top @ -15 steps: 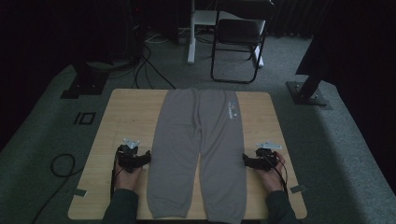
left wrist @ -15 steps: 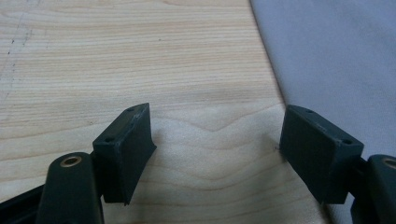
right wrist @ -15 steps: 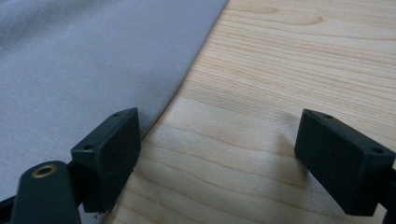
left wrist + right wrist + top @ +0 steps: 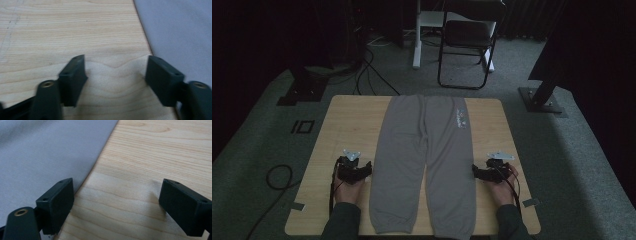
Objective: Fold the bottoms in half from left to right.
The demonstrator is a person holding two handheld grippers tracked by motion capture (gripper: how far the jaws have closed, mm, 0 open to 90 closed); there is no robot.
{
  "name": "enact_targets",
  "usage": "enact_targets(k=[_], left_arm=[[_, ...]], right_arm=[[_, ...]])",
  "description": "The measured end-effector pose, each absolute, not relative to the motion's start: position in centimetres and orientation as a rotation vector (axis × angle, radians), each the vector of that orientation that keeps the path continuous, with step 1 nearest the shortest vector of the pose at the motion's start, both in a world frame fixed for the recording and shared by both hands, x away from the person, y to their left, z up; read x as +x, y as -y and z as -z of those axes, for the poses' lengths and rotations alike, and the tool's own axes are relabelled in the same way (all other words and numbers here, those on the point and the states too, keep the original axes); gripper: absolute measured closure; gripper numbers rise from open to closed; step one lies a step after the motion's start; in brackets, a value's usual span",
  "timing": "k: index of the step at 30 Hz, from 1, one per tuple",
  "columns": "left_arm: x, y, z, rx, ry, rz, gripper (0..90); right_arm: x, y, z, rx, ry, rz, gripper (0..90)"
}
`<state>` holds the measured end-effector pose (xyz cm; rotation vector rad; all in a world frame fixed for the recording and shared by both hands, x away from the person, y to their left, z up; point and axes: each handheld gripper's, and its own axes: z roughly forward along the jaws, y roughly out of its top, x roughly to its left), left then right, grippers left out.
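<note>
In the high view a pair of grey sweatpants lies flat along the middle of a light wooden table, waistband at the far edge and the two leg cuffs toward the person, with a small printed mark near the waistband on the right side. The left gripper rests on the bare wood just beside the outer edge of the left trouser leg, and the right gripper sits just beside the outer edge of the right leg; each is held in a hand coming in from the bottom. A folding chair stands on the carpet beyond the table. In the left gripper view the two black jaws stand wide apart over bare wood with nothing between them, and the grey cloth edge runs just past the right-hand jaw. In the right gripper view the jaws are likewise spread wide and empty above the wood, the left-hand jaw right at the edge of the sweatpants; whether it touches the fabric cannot be told.
</note>
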<state>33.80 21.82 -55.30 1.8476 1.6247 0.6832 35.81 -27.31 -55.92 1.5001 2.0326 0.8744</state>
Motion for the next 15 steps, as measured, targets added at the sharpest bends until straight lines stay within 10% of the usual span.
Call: enact_targets(k=[15], left_arm=[[33.9, -20.0, 55.3, 1.826, -1.541, -0.561, 41.0]], right_arm=[[35.8, 27.3, 55.9, 1.496, -2.033, -0.876, 13.8]])
